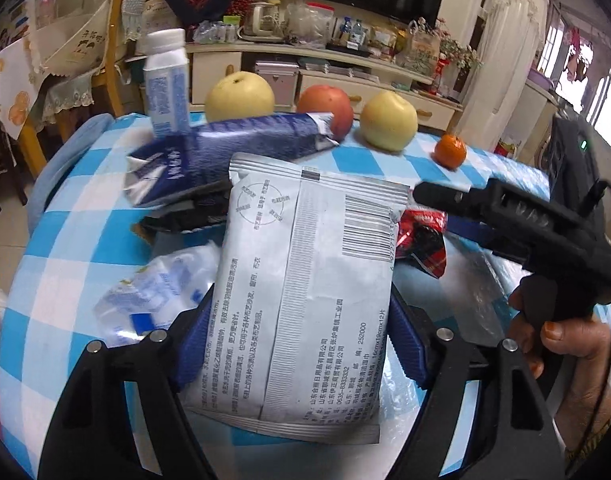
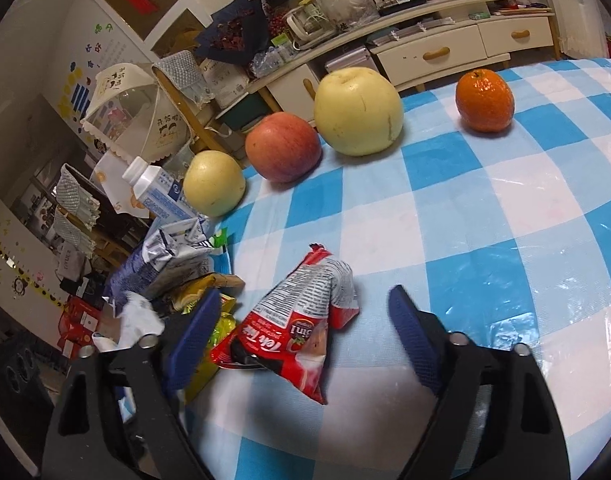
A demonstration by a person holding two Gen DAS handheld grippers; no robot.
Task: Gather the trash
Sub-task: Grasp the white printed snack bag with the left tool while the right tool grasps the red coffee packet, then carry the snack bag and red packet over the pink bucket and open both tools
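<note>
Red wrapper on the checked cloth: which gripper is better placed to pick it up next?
Right. The right gripper is open around the red wrapper; the left gripper already holds the grey pouch.

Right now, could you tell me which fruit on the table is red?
The apple, standing between the two pale yellow pears; the mandarin is orange.

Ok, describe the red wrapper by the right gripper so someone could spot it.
On the blue-checked tablecloth, look in front of the fruit row. Between the right gripper's open blue pads lies the red wrapper, the only red, crumpled packet, with white nutrition print.
</note>
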